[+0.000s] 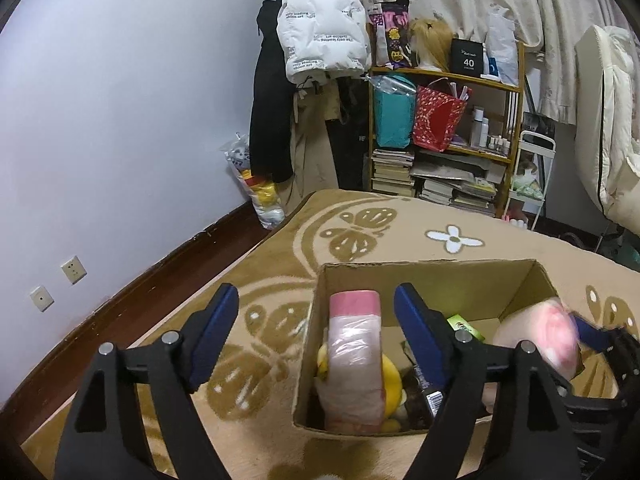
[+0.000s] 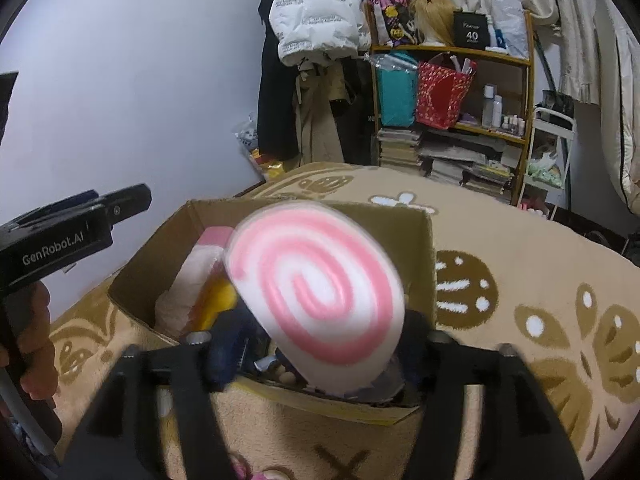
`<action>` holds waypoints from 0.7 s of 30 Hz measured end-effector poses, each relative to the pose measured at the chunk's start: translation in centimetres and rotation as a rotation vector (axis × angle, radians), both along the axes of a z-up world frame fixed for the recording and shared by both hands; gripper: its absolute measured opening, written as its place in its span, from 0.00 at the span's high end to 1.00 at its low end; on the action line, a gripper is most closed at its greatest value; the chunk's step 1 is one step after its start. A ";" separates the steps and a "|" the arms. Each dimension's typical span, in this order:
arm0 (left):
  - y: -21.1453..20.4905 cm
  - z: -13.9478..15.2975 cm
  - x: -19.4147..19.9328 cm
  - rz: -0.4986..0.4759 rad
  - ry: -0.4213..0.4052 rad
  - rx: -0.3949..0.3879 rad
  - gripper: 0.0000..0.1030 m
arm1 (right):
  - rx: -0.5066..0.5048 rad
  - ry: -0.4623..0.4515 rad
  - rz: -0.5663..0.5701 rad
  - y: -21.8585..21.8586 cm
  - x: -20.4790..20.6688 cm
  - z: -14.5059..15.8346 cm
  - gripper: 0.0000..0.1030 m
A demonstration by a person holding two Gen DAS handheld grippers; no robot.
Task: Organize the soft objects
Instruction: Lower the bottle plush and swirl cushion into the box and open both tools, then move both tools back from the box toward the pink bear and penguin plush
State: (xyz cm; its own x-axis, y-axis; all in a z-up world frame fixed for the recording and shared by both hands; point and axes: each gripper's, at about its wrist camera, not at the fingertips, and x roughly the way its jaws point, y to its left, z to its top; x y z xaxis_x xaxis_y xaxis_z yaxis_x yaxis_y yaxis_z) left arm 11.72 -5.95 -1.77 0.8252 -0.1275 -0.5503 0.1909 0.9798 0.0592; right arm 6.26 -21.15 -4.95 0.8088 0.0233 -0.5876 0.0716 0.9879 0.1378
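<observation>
An open cardboard box stands on the patterned carpet. In it a pink-and-white plush roll in clear wrap stands upright beside a yellow plush. My left gripper is open over the box's left part, and its blue fingers stand well apart from the roll. In the right wrist view a round pink-and-white swirl cushion is blurred over the box, between the wide jaws of my right gripper. The pads do not seem to press on it.
The beige carpet with brown butterfly patterns surrounds the box. At the back are a wooden shelf with bags and books, hanging coats and a plastic bag of toys by the wall. A hand holds the left gripper.
</observation>
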 end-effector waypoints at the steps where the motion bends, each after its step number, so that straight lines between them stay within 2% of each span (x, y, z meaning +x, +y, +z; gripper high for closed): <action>1: 0.1 0.1 -0.1 0.004 0.000 0.004 0.13 | 0.004 -0.017 -0.004 0.0 -0.3 0.3 0.11; 4: 0.4 0.5 -0.4 0.024 -0.024 0.017 0.04 | 0.025 -0.051 -0.004 -0.3 -0.8 1.1 0.08; 8: 0.7 1.0 -0.8 0.036 -0.031 0.025 0.02 | 0.020 -0.060 -0.023 -0.5 -1.2 1.6 0.02; 21: 1.8 1.8 -2.8 0.044 -0.020 0.019 0.01 | 0.012 -0.042 -0.044 0.1 -3.4 2.3 0.00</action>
